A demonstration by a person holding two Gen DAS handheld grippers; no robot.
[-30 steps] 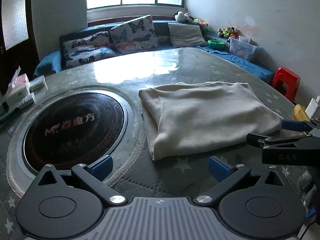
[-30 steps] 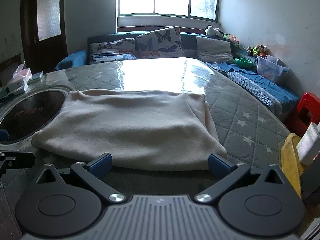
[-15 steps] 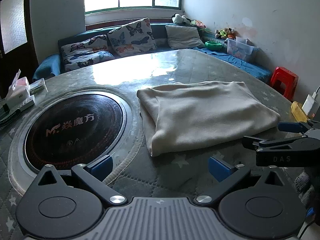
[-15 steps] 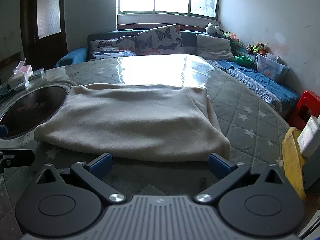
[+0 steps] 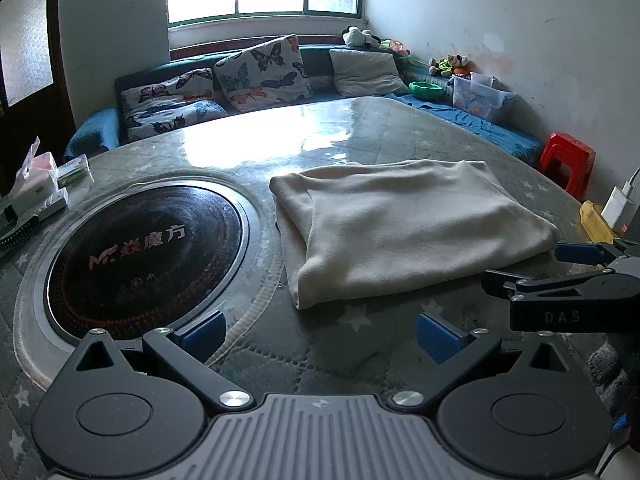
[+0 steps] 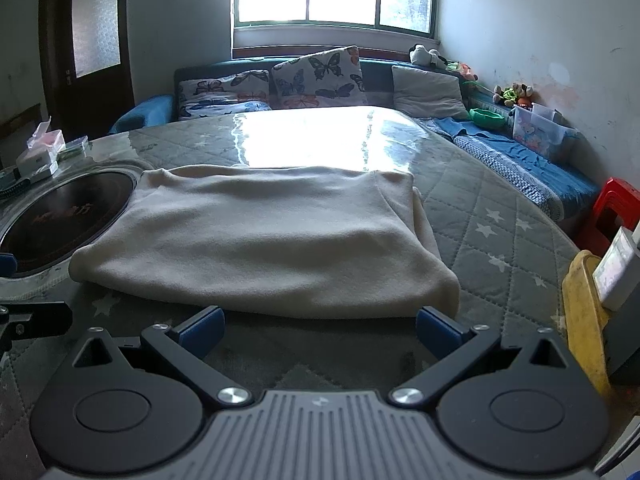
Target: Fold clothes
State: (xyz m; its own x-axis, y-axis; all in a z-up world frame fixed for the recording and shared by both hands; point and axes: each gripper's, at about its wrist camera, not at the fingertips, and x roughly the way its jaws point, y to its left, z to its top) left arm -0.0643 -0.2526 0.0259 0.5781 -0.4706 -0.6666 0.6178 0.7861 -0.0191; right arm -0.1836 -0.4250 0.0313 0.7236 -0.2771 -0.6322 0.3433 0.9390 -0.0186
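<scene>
Garment point(image 5: 404, 232): beige, folded to a rectangle, flat on table point(image 5: 360, 128), just right of round hob point(image 5: 144, 256). Left gripper point(image 5: 320, 330): fingers spread, empty, short of garment's near edge. Right gripper point(image 6: 320, 326): spread, empty, near garment's front edge.

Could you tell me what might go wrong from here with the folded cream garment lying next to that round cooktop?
1. The cream garment lies with one edge close beside the inset round cooktop; a sideways fold could drag cloth onto it.
2. Both the left gripper and the right gripper are open and empty; a shallow pinch may catch only the top layer and undo the fold.
</scene>
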